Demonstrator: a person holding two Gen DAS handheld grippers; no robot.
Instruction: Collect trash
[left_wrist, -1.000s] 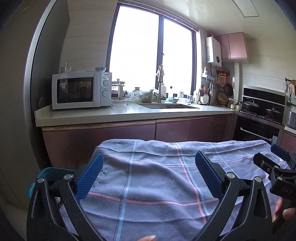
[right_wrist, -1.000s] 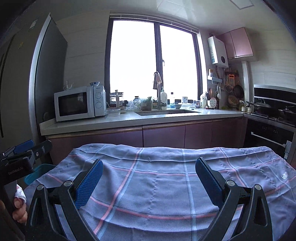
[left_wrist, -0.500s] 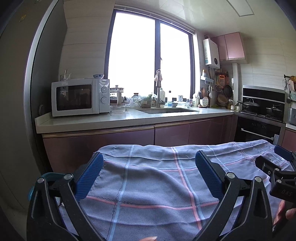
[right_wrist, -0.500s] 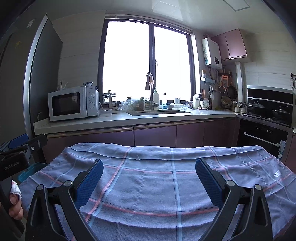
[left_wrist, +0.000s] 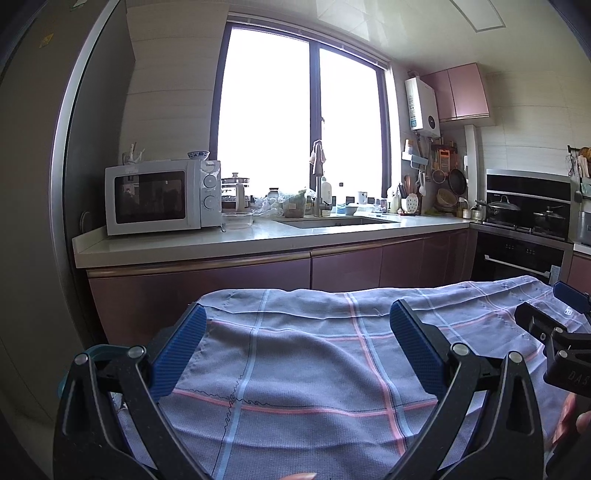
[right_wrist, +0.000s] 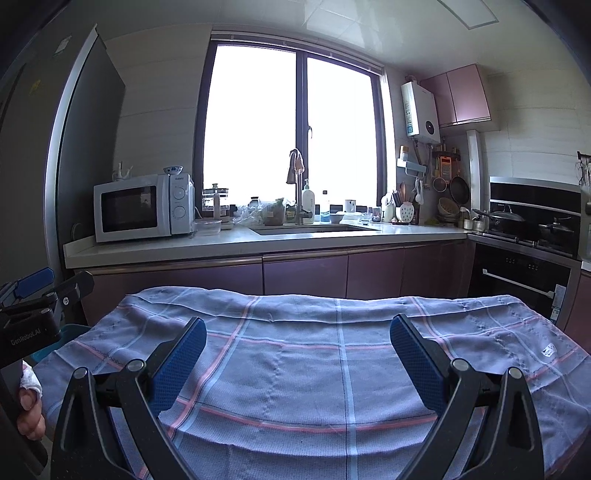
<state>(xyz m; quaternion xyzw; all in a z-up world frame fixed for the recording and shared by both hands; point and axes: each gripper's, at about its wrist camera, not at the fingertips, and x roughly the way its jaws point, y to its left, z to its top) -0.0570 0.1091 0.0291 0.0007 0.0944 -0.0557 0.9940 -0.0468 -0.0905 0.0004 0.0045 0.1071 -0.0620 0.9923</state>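
Note:
My left gripper (left_wrist: 297, 349) is open and empty above a table covered by a grey-blue checked cloth (left_wrist: 314, 369). My right gripper (right_wrist: 297, 350) is open and empty above the same cloth (right_wrist: 332, 369). The right gripper also shows at the right edge of the left wrist view (left_wrist: 561, 332), and the left gripper at the left edge of the right wrist view (right_wrist: 37, 306). A teal bin (left_wrist: 94, 354) peeks out at the table's left side, also in the right wrist view (right_wrist: 55, 343). No trash shows on the cloth.
A kitchen counter (left_wrist: 240, 240) runs behind the table with a white microwave (left_wrist: 162, 197), a sink with a tap (left_wrist: 317, 177) and clutter by the window. A stove with pots (left_wrist: 524, 218) and an oven stand at the right. A dark fridge (right_wrist: 44, 166) stands left.
Both views have tilted slightly upward and back, so the counter and table edge sit lower in frame. Both grippers stay open and empty.

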